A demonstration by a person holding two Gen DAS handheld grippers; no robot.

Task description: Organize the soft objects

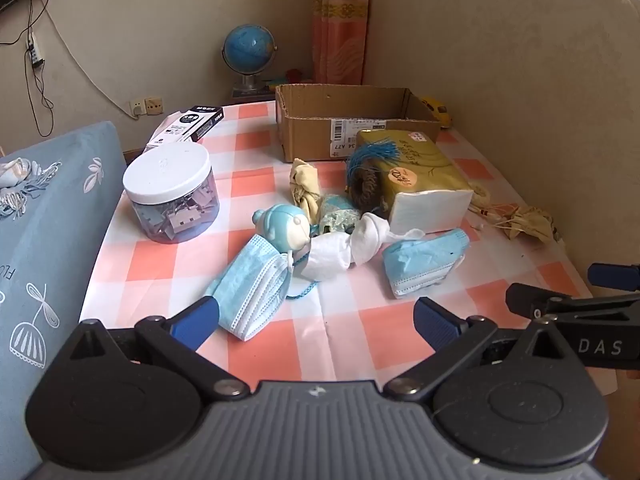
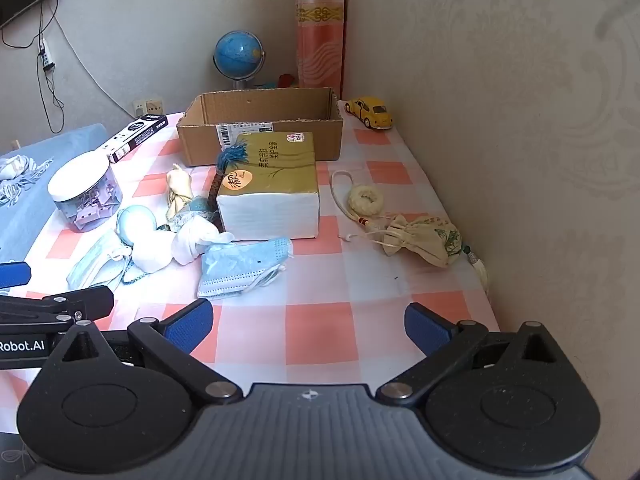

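We find both grippers with jaws spread wide, holding nothing. Just past the left gripper (image 1: 314, 322), at lower centre, lies a blue face mask (image 1: 256, 286), long axis running up-right. A second mask (image 2: 240, 270) lies above the right gripper (image 2: 308, 326). The cardboard box (image 2: 260, 136) stands farthest, upper centre. Only the right view shows the drawstring pouch (image 2: 424, 240) clearly.
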